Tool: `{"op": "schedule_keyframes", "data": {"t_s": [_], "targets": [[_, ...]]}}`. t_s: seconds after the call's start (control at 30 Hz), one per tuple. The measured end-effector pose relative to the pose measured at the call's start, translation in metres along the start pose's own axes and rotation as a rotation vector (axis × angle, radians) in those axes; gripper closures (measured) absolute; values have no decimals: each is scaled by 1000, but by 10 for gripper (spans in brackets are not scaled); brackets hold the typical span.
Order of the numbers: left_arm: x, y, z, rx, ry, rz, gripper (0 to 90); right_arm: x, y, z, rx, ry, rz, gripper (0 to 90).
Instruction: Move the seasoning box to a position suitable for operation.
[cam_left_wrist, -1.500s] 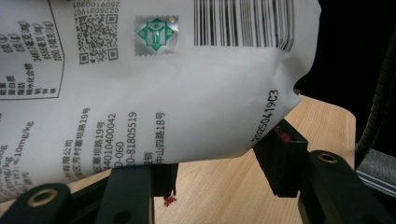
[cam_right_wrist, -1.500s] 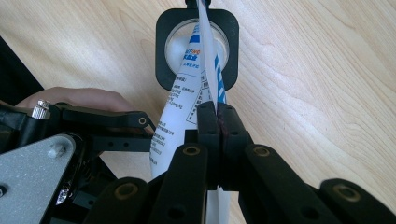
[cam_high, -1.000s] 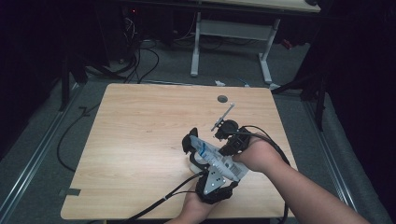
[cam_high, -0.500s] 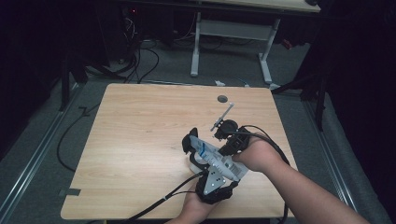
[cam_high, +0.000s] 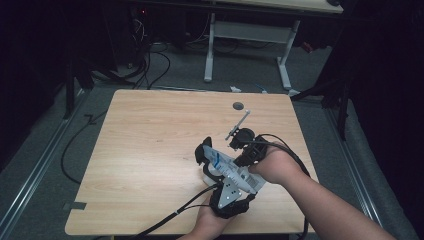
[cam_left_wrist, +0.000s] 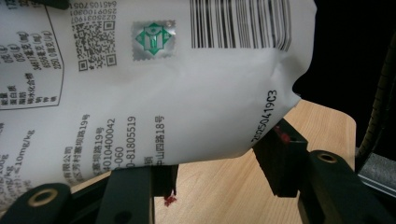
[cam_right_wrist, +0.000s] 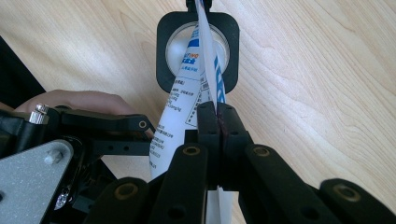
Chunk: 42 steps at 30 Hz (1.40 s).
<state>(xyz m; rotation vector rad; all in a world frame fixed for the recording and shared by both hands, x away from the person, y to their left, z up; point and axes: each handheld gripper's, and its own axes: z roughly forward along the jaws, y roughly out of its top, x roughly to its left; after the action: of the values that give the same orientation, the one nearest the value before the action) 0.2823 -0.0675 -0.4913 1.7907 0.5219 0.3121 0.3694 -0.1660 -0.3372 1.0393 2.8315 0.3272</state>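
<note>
High view | metal rod (cam_high: 238, 124), dark disc (cam_high: 239, 106) beyond pouch (cam_high: 231, 169)

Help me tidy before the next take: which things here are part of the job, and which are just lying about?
In the job: white printed pouch, left tongs, right tongs.
Lying about: small rod tool, dark disc, black square ring with a white middle.

pouch (cam_left_wrist: 187, 93): white, black print, blue | table (cam_high: 150, 140): light wood grain
</note>
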Motion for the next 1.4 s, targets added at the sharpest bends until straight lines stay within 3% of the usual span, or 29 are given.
{"op": "schedule_keyframes", "data": {"t_s": [1.4], "targets": [[1,4,1,-2,11,6,542,-2,0,-1,-10,8,7,898]]}}
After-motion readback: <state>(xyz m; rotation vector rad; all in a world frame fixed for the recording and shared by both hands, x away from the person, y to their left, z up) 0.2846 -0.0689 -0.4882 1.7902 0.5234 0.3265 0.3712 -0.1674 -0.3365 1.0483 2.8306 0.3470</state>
